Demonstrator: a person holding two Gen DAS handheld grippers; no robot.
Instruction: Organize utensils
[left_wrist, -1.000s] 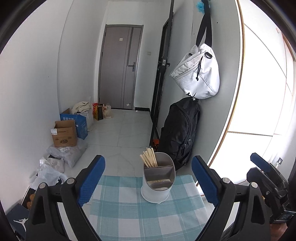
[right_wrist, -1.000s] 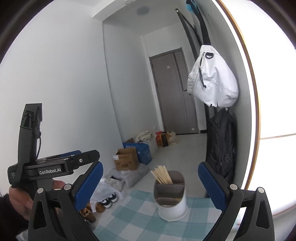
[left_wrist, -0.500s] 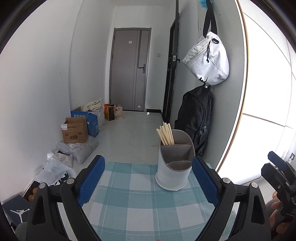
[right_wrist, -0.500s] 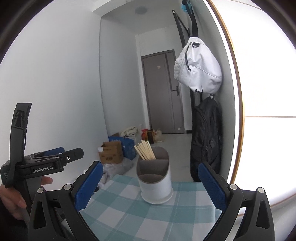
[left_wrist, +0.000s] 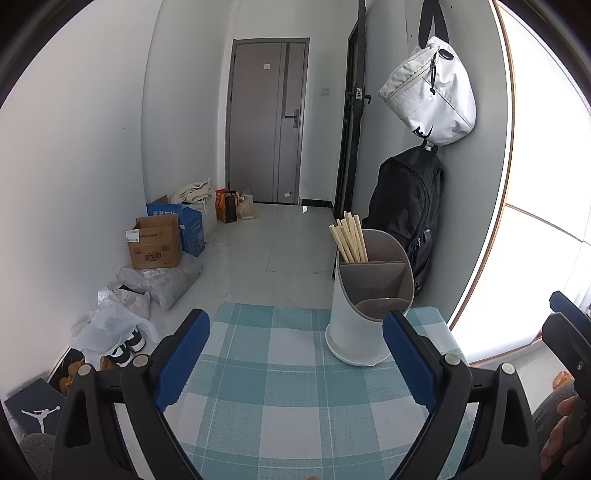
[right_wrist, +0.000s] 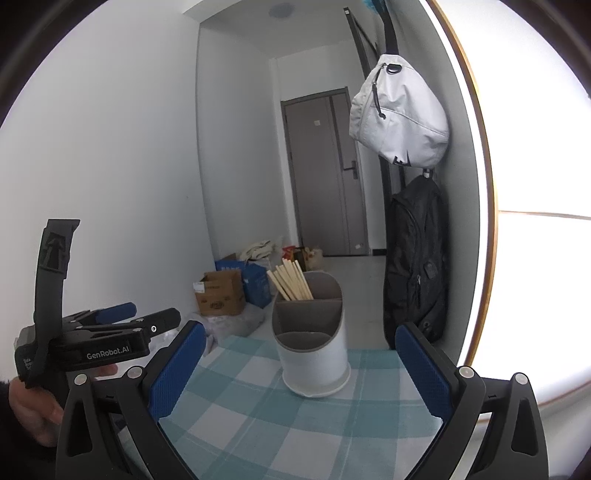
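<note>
A white utensil holder (left_wrist: 364, 325) with grey inner compartments stands on the blue-checked tablecloth (left_wrist: 295, 398); it also shows in the right wrist view (right_wrist: 314, 354). Several wooden chopsticks (left_wrist: 349, 238) stand in its back compartment and show in the right wrist view (right_wrist: 291, 282) too. The other compartments look empty. My left gripper (left_wrist: 295, 350) is open and empty, above the cloth just left of the holder. My right gripper (right_wrist: 301, 365) is open and empty, with the holder between its fingers a little ahead. The left gripper's body (right_wrist: 96, 339) shows at the left of the right wrist view.
Beyond the table lies a tiled hallway with a grey door (left_wrist: 267, 122). Cardboard boxes (left_wrist: 155, 247), plastic bags and shoes (left_wrist: 125, 343) lie along the left wall. A black backpack (left_wrist: 406, 214) and a white bag (left_wrist: 432, 92) hang on the right wall.
Both grippers have tilted down and moved closer to the holder. The holder has shifted right in the left wrist view and sits larger in both views. Both stay open.
</note>
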